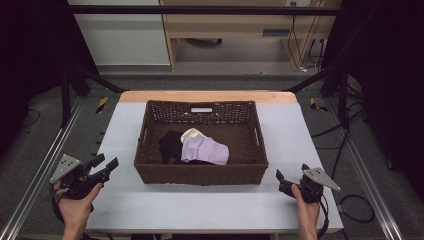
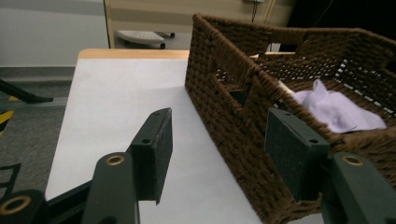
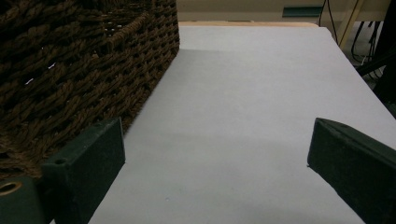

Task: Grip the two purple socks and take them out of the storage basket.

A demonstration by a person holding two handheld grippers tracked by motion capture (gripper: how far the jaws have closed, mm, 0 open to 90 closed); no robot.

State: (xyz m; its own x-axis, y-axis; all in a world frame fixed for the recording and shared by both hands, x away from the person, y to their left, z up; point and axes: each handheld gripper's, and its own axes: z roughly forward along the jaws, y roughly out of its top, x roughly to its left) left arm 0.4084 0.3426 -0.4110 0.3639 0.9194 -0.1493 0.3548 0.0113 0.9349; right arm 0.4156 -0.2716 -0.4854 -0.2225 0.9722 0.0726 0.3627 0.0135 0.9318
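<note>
at the far left of the high view, the left hand-held gripper [image 1: 104, 166] sits at the near left corner of the pale surface [image 1: 200, 205], held in the person's left hand [image 1: 75, 207], with its grey three-cornered plate on top. its jaws stand wide apart with nothing between them. in the left gripper view they point toward the near left corner of the basket, just short of the weave; one pad [image 2: 153, 154] hangs over bare surface and the other sits in front of the basket's wall.

in the middle, toward the far side of the surface, stands the brown wicker basket [image 1: 200, 175], rectangular, with a handle slot in its far wall. inside lie a few pieces of cloth in a loose heap: a black cloth [image 1: 170, 145] at the left, a cream cloth [image 1: 191, 133] peeking out behind, and a lilac cloth [image 1: 205, 150] on top toward the right. whether more dark cloth lies beneath the lilac one is hard to tell in the dim light.

at the right, the right hand-held gripper [image 1: 284, 182] is held low in the person's right hand [image 1: 306, 210], near the basket's near right corner and apart from it. in the right gripper view its jaws are spread wide over bare surface, holding nothing, with the basket wall just beside the left one.
</note>
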